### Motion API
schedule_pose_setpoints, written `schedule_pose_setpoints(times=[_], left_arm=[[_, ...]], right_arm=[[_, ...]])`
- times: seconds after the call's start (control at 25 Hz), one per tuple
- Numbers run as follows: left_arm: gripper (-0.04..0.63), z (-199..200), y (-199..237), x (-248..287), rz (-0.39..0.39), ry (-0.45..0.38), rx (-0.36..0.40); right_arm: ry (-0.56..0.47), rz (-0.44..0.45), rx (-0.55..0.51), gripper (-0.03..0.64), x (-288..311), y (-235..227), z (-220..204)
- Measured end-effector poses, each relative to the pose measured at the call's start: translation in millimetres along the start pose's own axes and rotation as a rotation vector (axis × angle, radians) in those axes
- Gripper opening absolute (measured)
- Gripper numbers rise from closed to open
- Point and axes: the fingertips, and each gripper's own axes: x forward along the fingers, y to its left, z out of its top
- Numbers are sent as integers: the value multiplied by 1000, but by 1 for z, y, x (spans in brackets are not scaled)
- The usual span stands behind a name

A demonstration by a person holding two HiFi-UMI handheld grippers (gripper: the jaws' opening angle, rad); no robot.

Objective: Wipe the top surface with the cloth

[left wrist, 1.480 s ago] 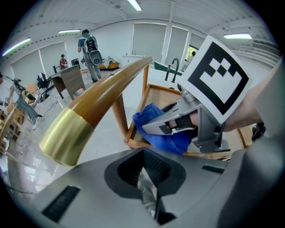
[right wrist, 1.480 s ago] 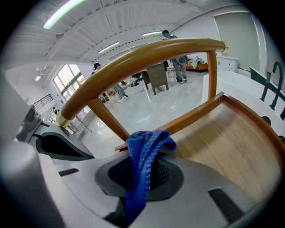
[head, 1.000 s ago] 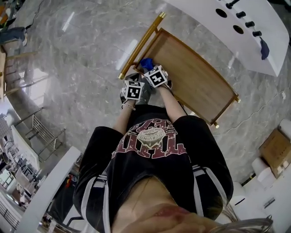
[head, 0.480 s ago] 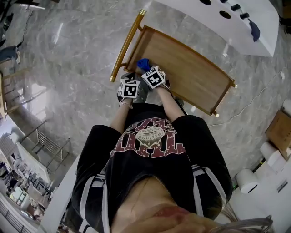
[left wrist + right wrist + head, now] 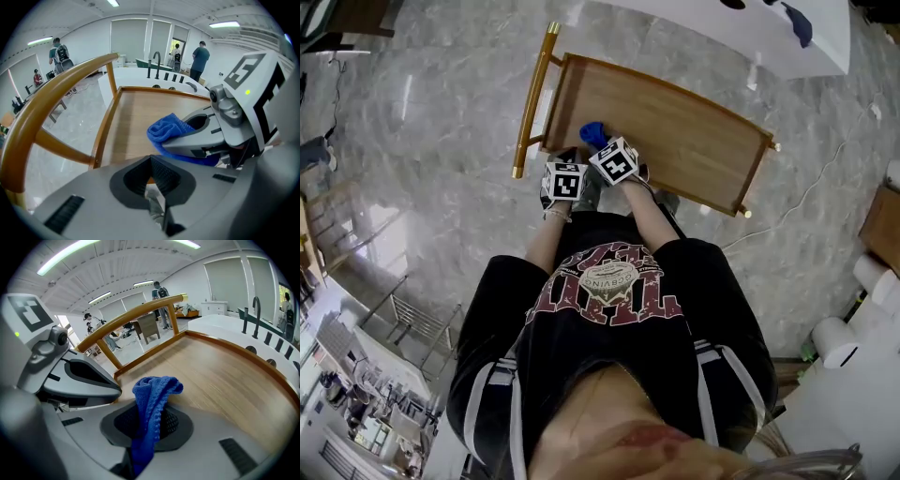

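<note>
The wooden top (image 5: pixel 684 122) of a low cart lies ahead of me in the head view, framed by a raised rim. A blue cloth (image 5: pixel 593 133) rests at its near left corner. My right gripper (image 5: pixel 604 146) is shut on the cloth (image 5: pixel 151 397), which bunches up out of the jaws above the wood (image 5: pixel 225 376). My left gripper (image 5: pixel 571 159) sits right beside it on the left, shut with nothing in it (image 5: pixel 152 174). From the left gripper view the cloth (image 5: pixel 166 131) pokes out past the right gripper's finger.
A gold handrail (image 5: pixel 532 98) runs along the cart's left end. A white counter (image 5: pixel 750 23) with black taps stands beyond the cart. A white cable (image 5: pixel 806 202) trails on the marble floor at right, near paper rolls (image 5: pixel 836 342). People stand far off.
The head view has swung, so the cart now sits higher and more level in the picture. Both grippers and the cloth stay at the near left corner.
</note>
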Motion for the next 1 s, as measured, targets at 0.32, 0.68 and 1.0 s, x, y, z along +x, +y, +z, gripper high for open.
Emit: schedule_pose_setpoints(times=[0.32, 0.68, 1.0], left_arm=[[48, 5, -22, 8, -39, 12, 60], [48, 2, -41, 18, -69, 37, 98], [48, 8, -66, 28, -107, 47, 151]], right_arm=[[-20, -45, 42, 55, -16, -14, -16], [-34, -94, 97, 55, -37, -30, -35], [-54, -134, 153, 55, -56, -46, -54]])
